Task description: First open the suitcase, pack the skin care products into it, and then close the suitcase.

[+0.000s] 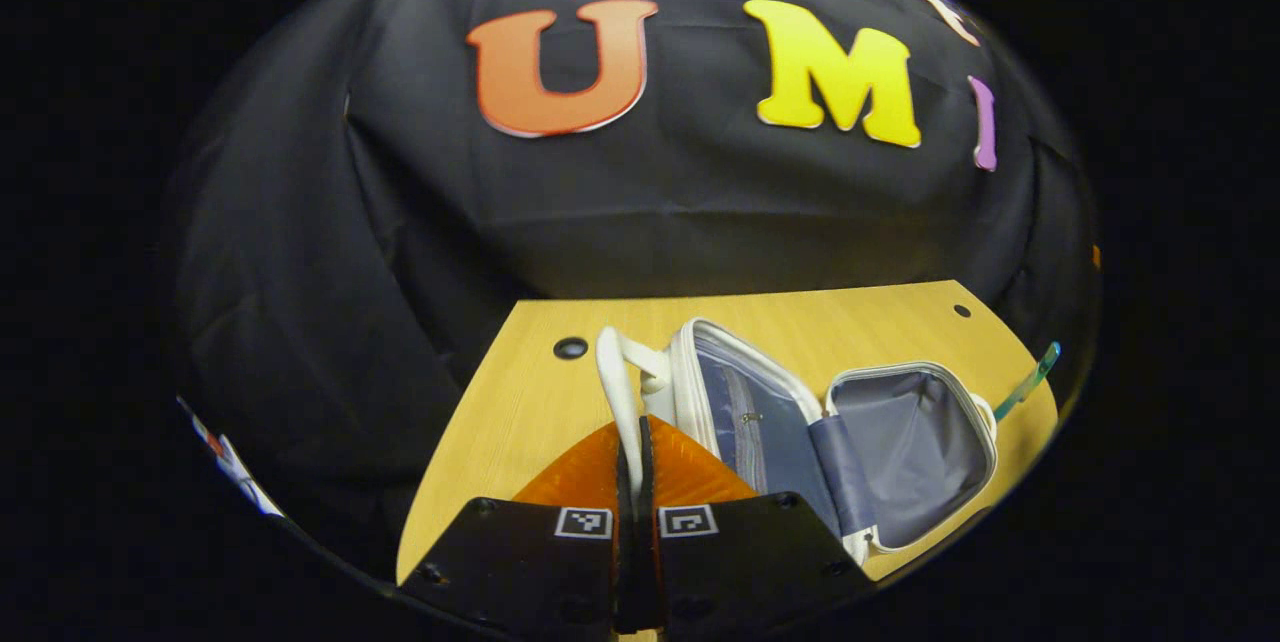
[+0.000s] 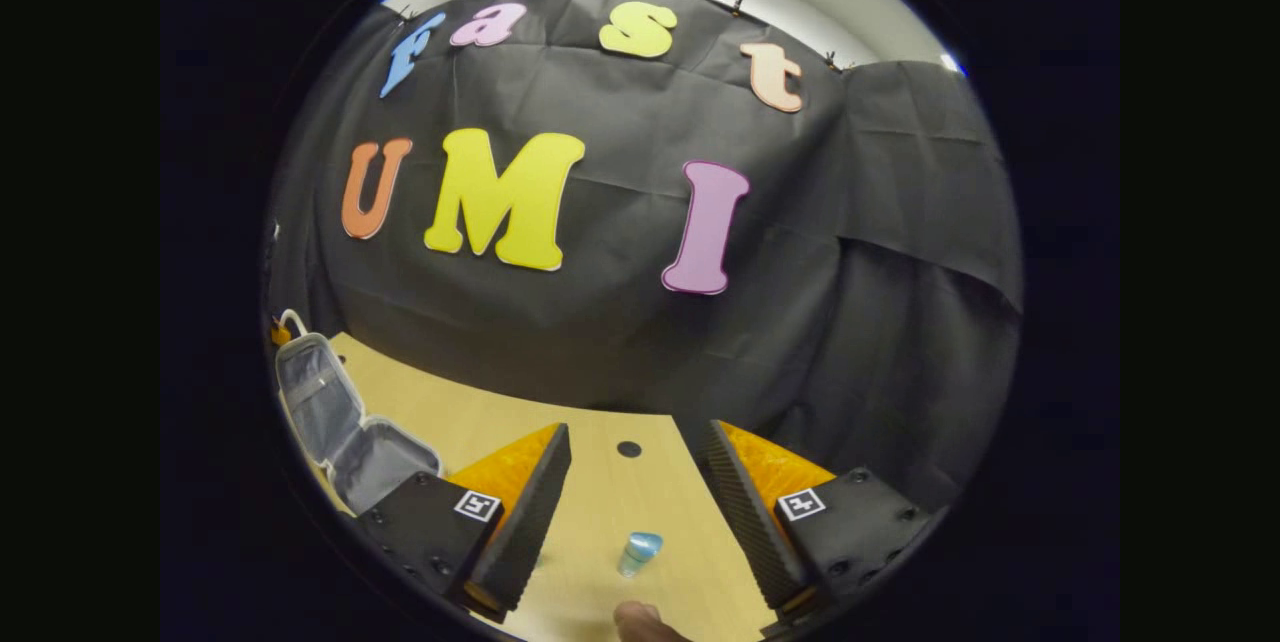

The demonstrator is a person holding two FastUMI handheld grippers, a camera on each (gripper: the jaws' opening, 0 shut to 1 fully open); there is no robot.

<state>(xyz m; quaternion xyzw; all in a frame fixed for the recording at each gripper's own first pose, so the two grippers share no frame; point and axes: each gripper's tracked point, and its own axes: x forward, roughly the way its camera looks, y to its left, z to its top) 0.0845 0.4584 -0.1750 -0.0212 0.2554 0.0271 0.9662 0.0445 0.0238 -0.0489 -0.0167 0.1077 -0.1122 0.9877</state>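
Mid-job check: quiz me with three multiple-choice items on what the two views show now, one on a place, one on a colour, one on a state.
1. Where is the small bottle in the right gripper view?
A. Inside the suitcase
B. On the table between the right tool's fingers
C. On the floor

2. What colour is the suitcase lining?
A. Grey-blue
B. Red
C. Green

3. How are the left tool's fingers?
A. Wide apart
B. Closed together on the white handle
C. Holding a bottle

Answers:
1 B, it stands on the wooden table in the gap of the open right tool.
2 A, both open halves show it.
3 B, the handle runs down between them.
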